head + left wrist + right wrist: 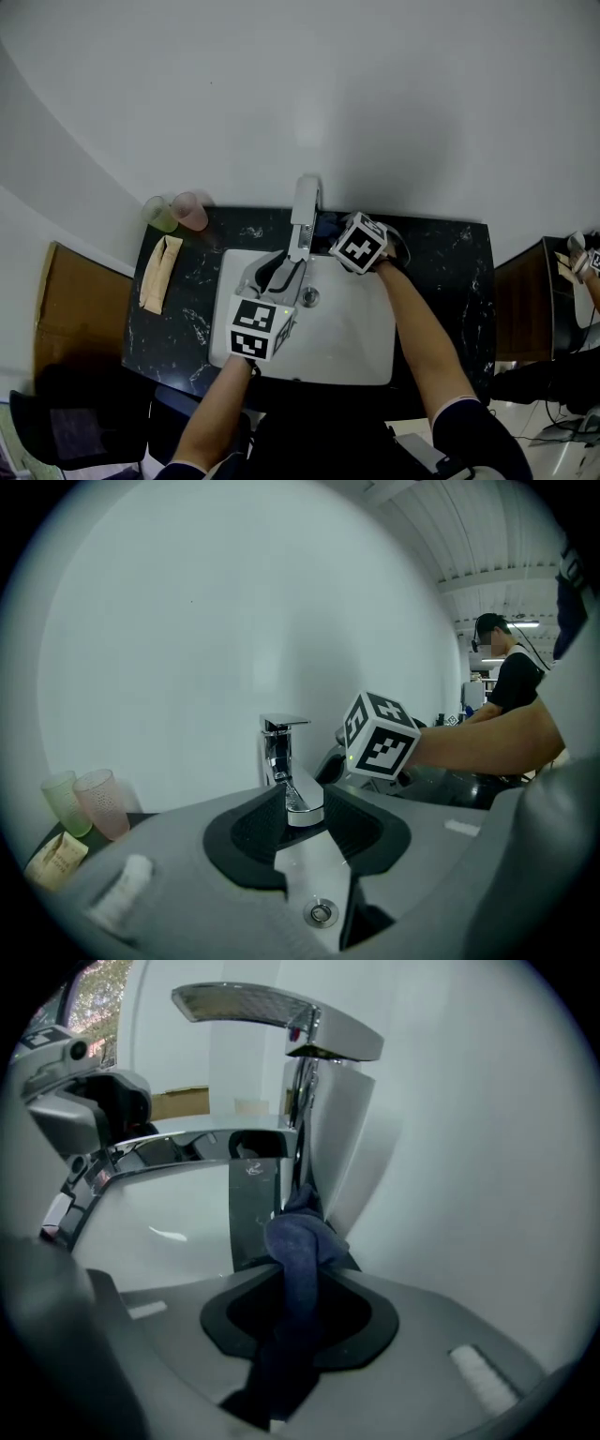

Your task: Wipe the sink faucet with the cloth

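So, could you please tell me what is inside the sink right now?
Only the drain shows on the white floor of the sink. The left gripper hangs over its near-left part, so anything there is covered.

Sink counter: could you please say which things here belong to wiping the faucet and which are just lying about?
Job: faucet, blue cloth in the right gripper, sink.
Lying about: green cup, pink cup, beige packet.
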